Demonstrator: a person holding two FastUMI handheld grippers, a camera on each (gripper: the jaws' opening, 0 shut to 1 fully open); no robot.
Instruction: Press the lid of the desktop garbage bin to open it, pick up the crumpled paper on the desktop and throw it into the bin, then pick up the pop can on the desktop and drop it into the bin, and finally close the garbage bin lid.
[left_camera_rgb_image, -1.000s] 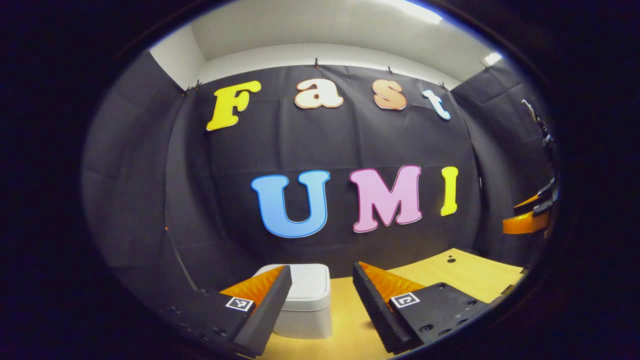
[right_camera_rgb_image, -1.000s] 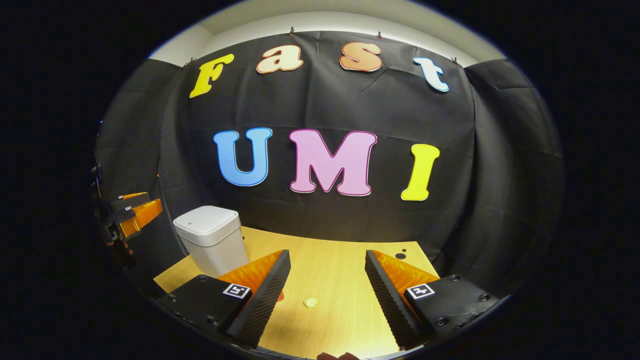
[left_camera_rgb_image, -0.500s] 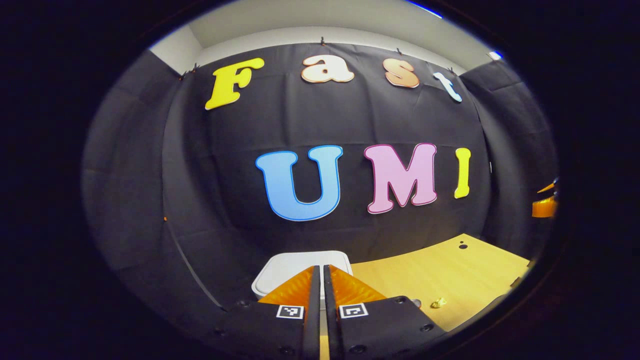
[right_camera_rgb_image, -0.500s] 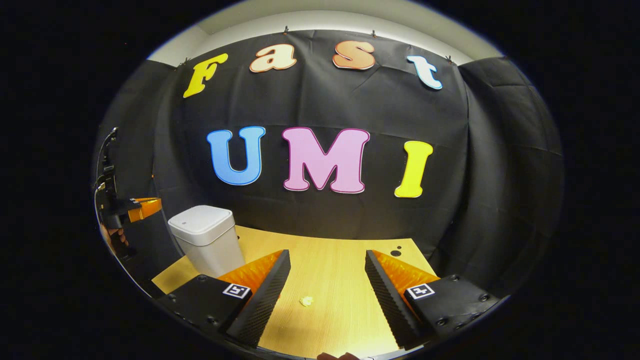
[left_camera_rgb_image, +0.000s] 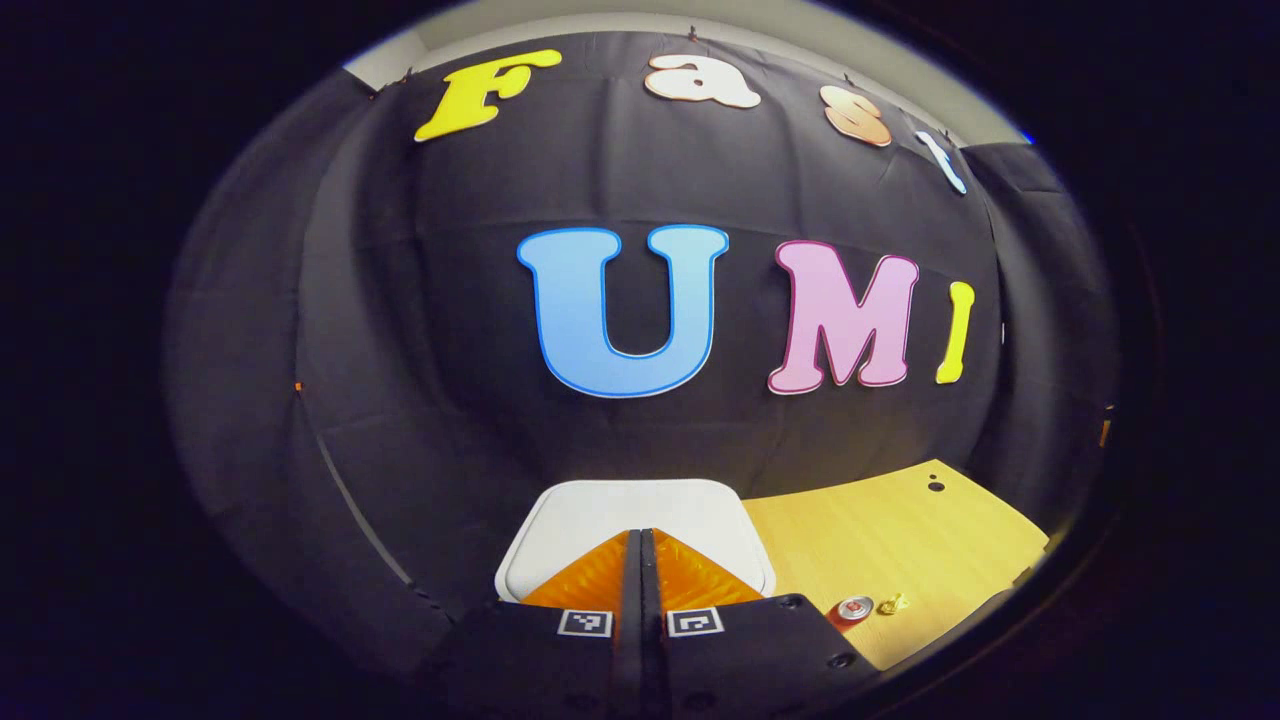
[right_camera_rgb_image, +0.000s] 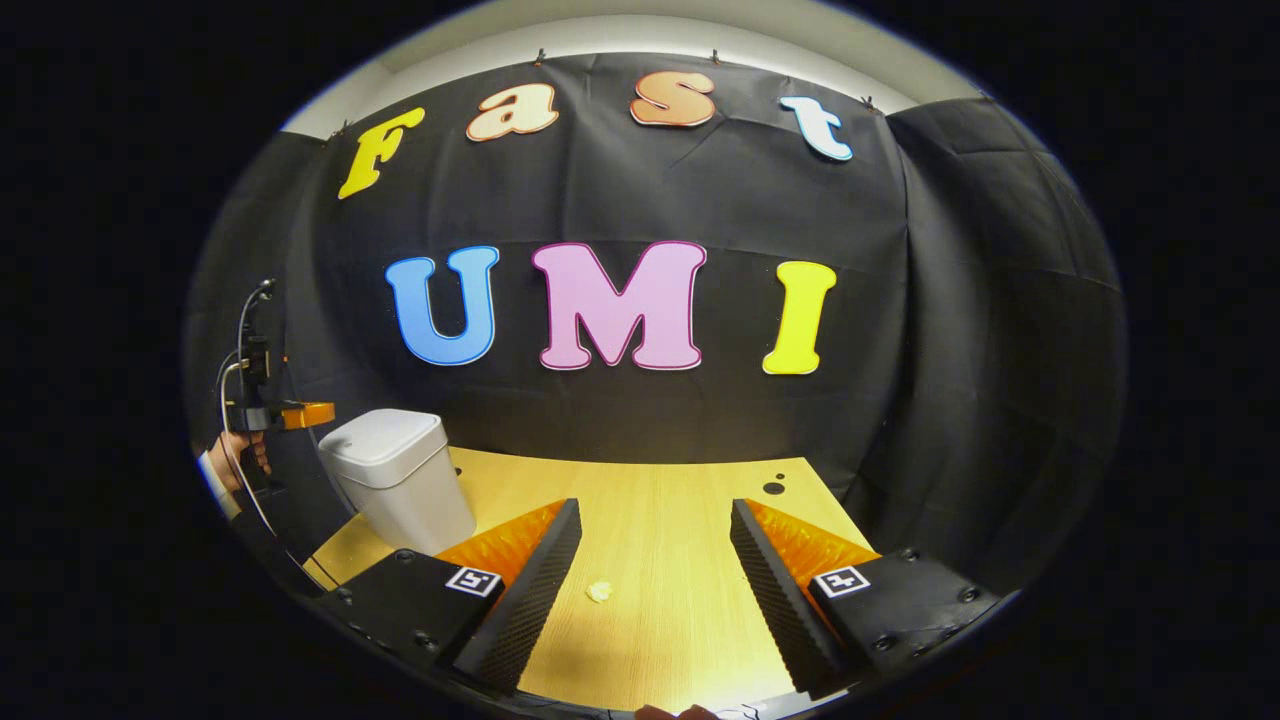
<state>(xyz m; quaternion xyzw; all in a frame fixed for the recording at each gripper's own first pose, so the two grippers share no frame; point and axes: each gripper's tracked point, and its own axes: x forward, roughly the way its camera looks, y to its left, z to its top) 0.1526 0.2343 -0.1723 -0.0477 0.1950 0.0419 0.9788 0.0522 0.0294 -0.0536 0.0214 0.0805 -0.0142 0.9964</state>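
The bin (right_camera_rgb_image: 395, 480) sits at the worktop's (right_camera_rgb_image: 680, 590) left, lid (left_camera_rgb_image: 640, 520) not yet open; left tool (left_camera_rgb_image: 641, 545), pinched together, hovers above it; right tool (right_camera_rgb_image: 655, 560) gapes wide near the paper (right_camera_rgb_image: 598, 591); can (left_camera_rgb_image: 853, 608) untouched; everything remains.

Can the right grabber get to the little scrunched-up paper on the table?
Probably yes. The right gripper is open, and the small crumpled yellowish paper lies on the bare wooden tabletop between its fingers, with nothing in the way.
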